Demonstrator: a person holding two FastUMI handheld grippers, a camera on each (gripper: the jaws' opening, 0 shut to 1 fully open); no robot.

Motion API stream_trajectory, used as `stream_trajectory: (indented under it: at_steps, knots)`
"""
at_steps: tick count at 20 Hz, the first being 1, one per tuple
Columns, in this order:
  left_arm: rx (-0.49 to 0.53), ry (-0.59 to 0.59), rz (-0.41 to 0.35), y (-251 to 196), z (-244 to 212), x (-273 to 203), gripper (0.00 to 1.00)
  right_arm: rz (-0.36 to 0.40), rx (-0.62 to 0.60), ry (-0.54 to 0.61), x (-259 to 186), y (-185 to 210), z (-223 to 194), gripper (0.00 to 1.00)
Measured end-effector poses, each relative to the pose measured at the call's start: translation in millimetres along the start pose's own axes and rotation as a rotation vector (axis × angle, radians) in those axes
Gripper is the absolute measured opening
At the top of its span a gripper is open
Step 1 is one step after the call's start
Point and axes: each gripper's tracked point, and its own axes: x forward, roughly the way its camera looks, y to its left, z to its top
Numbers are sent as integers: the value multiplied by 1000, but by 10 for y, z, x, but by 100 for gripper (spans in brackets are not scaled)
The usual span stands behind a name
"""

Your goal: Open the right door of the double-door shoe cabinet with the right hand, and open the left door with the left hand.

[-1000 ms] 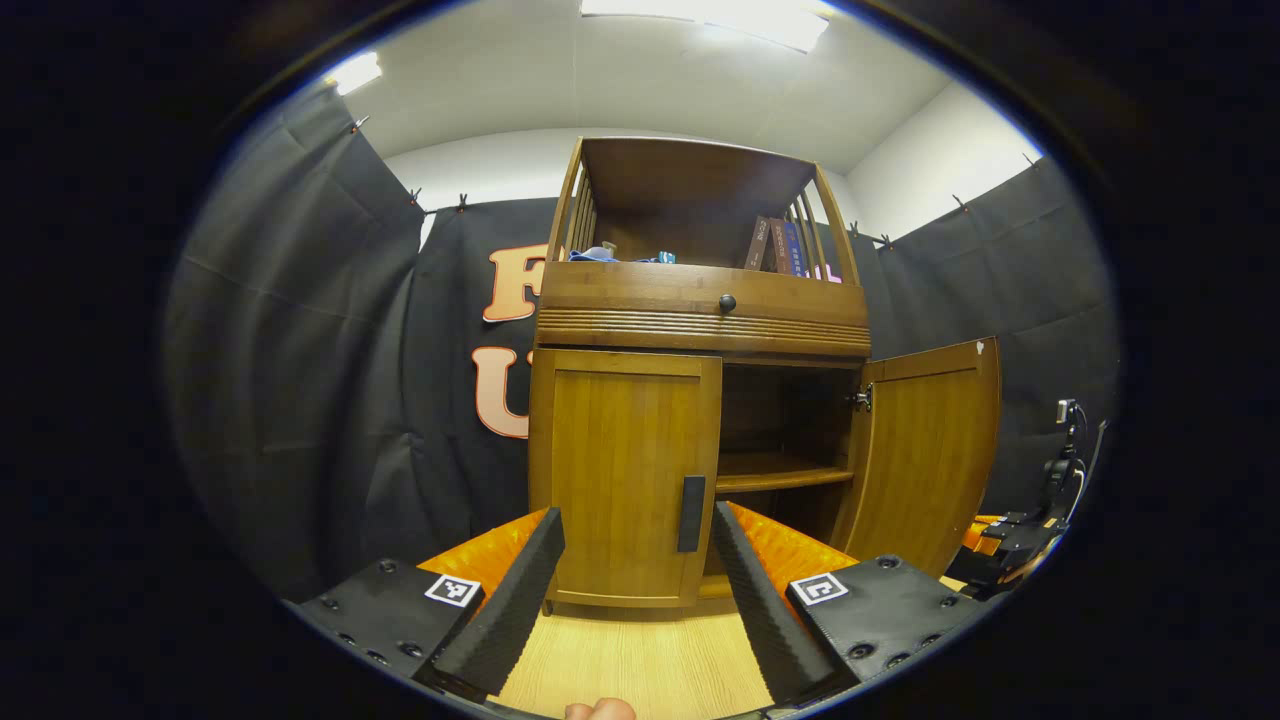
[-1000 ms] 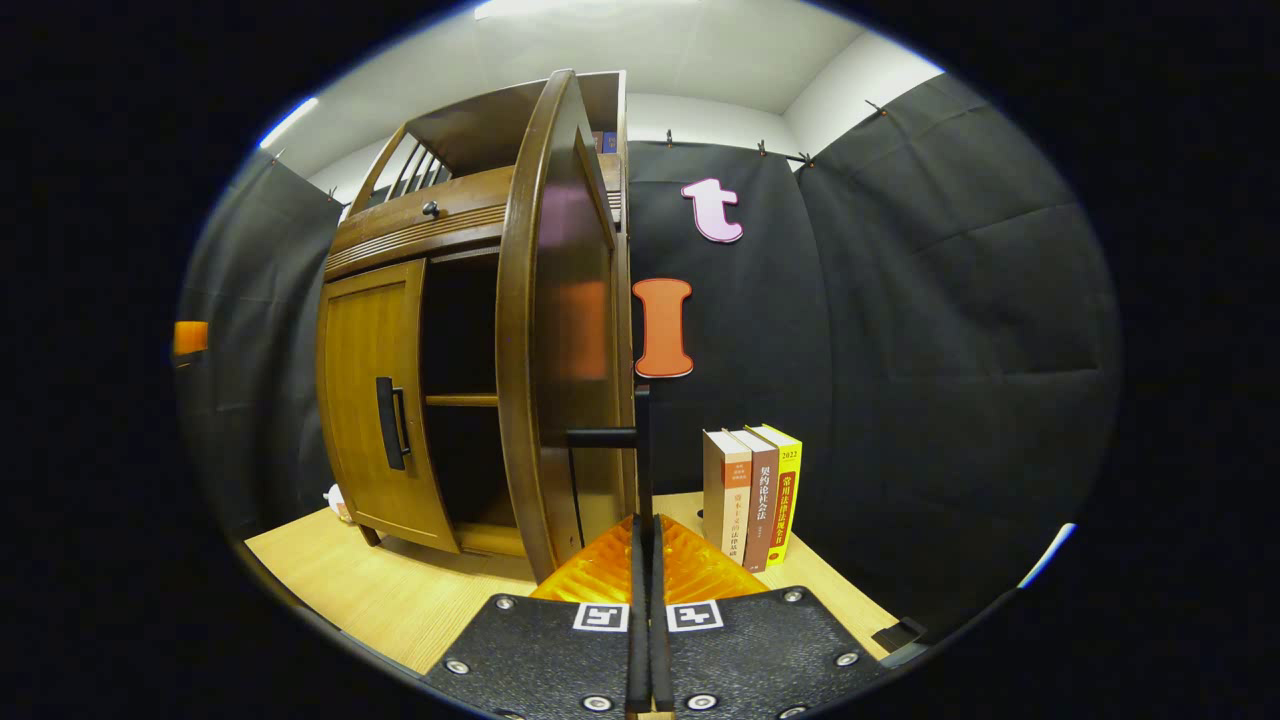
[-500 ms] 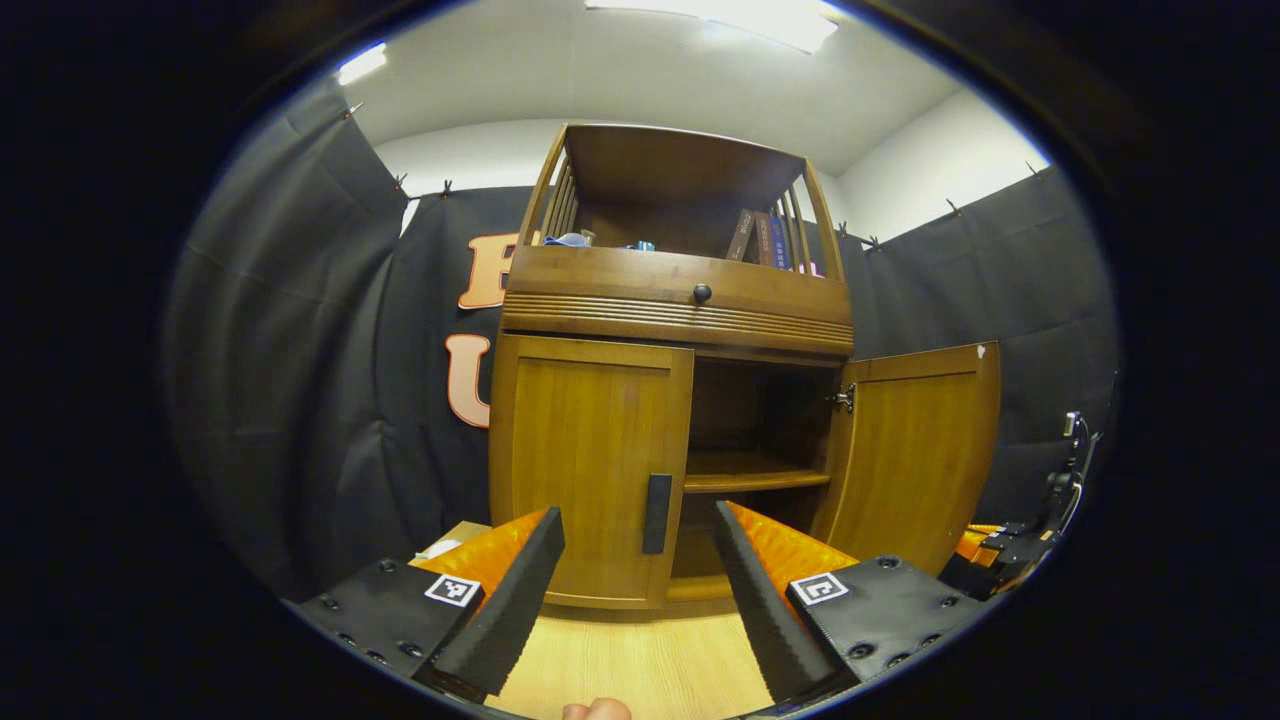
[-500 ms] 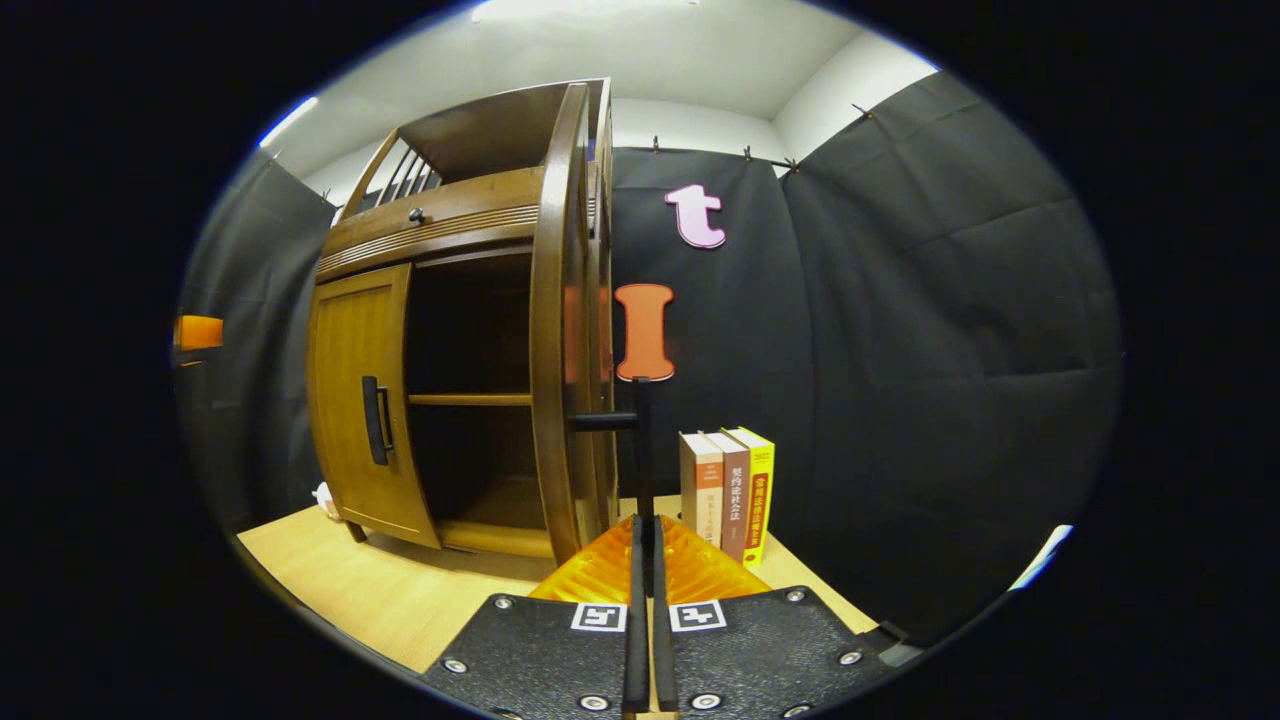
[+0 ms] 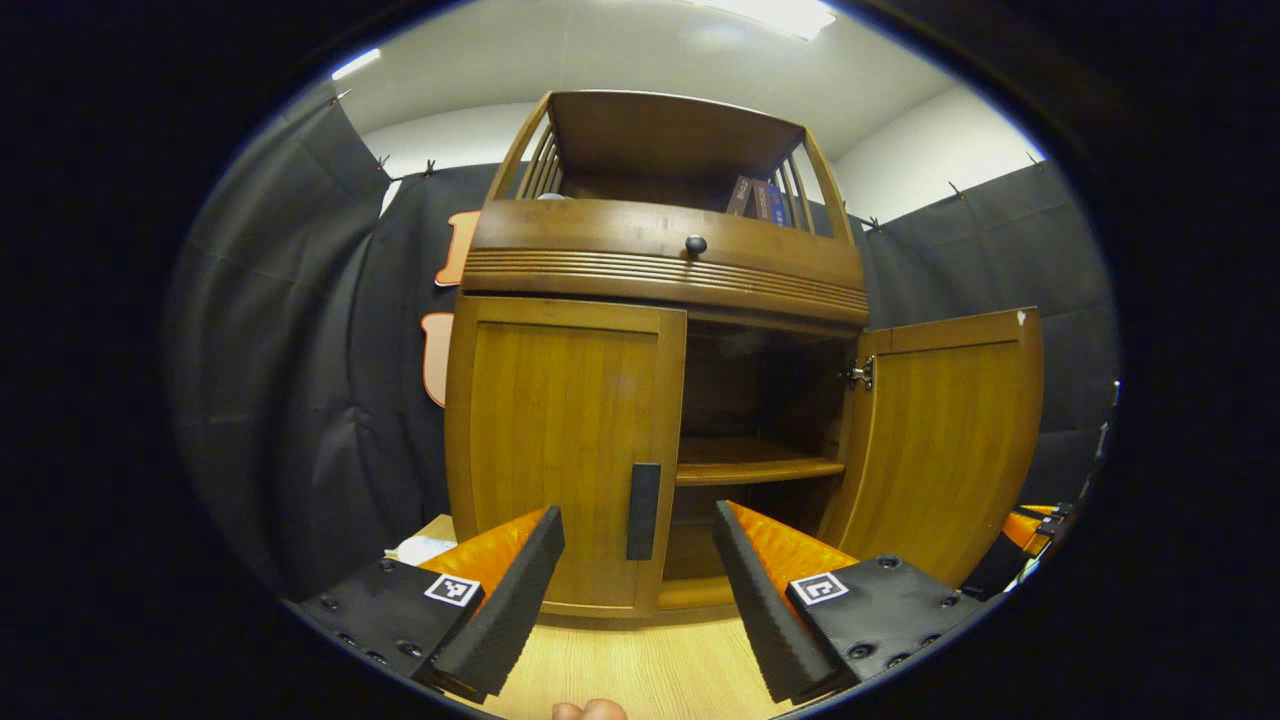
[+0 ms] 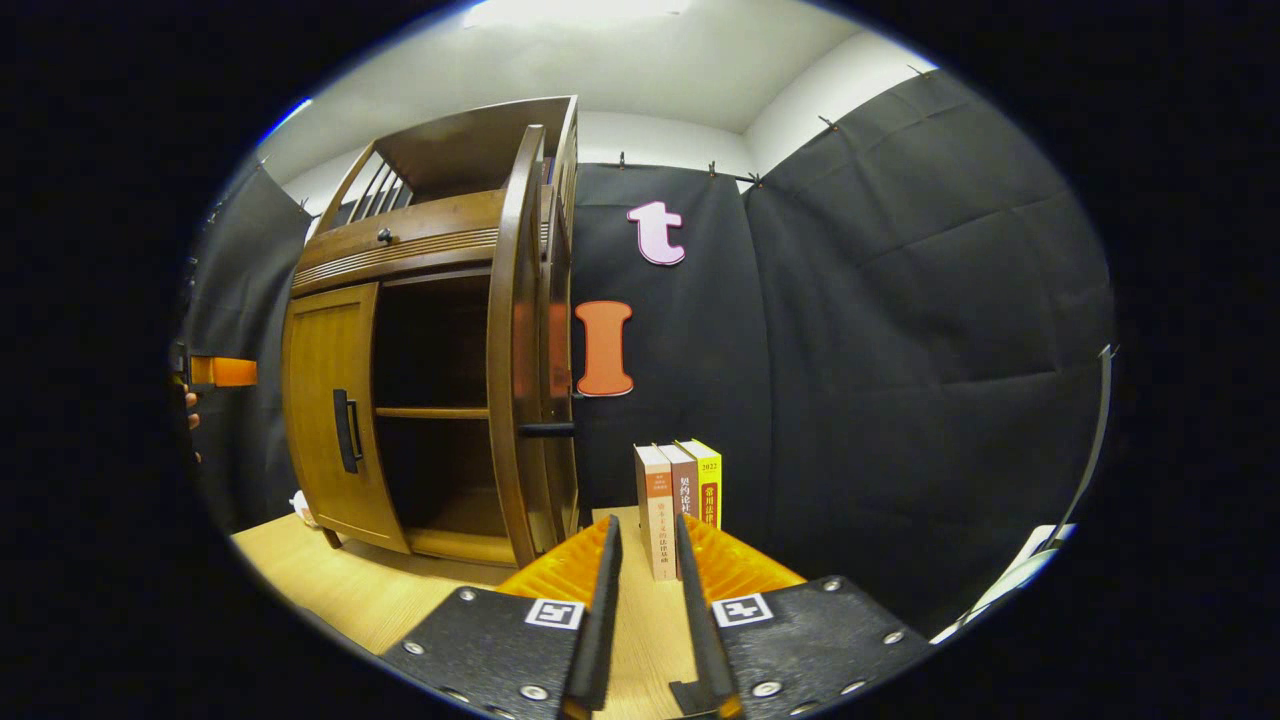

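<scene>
L gripper (image 5: 638, 560) jaws spread wide, near closed left door's handle (image 5: 643, 511), not touching, R gripper (image 6: 645, 590) released, slightly parted, right door (image 5: 945, 440) stood open

My left gripper (image 5: 638, 590): black mounts, round screws, one square black-white tag each side, ribbed orange backing | My right gripper (image 6: 648, 600): same black plates, silver screws, paired tags, orange ribs
</scene>
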Motion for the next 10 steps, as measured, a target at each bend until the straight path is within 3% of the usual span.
stream_trajectory:
  at_steps: [6, 7, 8, 10]
  knots:
    - [34, 35, 5, 2, -161, 244, 93, -24, -6, 3, 142, -85, -56, 99]
    - [39, 43, 5, 8, -193, 264, 93, -31, -12, 1, 151, -97, -46, 99]
    - [45, 51, 5, 16, -220, 287, 97, -38, -16, -2, 166, -112, -47, 92]
    - [34, 80, 5, 12, -292, 384, 93, -57, -19, -16, 180, -150, -16, 92]
